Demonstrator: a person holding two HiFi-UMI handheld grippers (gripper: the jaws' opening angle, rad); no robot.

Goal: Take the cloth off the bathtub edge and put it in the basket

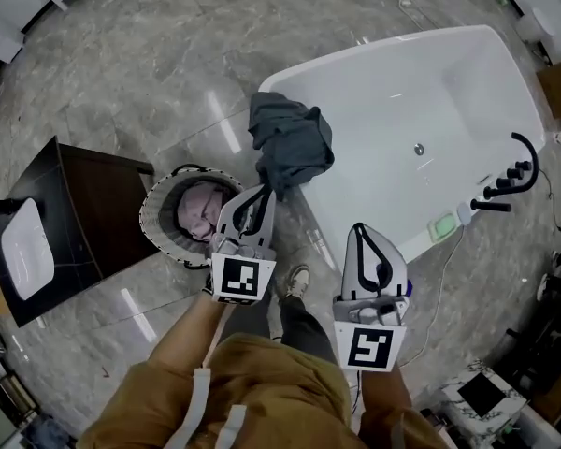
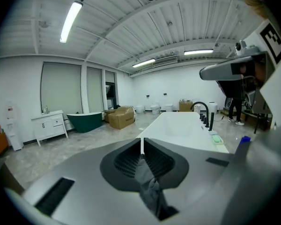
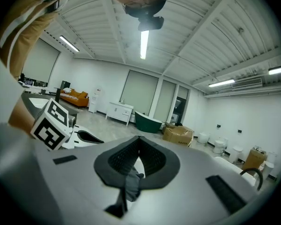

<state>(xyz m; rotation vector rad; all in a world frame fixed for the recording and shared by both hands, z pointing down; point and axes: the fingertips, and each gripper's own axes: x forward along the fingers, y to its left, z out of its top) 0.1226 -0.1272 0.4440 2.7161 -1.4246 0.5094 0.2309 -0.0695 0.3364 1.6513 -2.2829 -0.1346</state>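
Observation:
The dark grey cloth (image 1: 292, 143) is bunched over the near corner of the white bathtub (image 1: 374, 52). My left gripper (image 1: 266, 192) points at its lower end, shut on a fold of the cloth (image 2: 150, 186), with the jaws (image 2: 141, 146) pressed together. The round basket (image 1: 159, 204) stands on the floor just left of this gripper, with a pinkish cloth inside. My right gripper (image 1: 358, 227) hangs shut to the right, apart from the cloth. In the right gripper view a small grey strip (image 3: 130, 182) shows below the closed pads (image 3: 139, 142); I cannot tell what it is.
A dark vanity with a white basin (image 1: 75, 223) stands left of the basket. A black faucet (image 1: 519, 171) and a green soap (image 1: 442, 225) sit on the tub's near rim. My shoe (image 1: 294, 283) is between the grippers. Farther off are a cardboard box (image 2: 122, 117) and a green tub (image 2: 86, 121).

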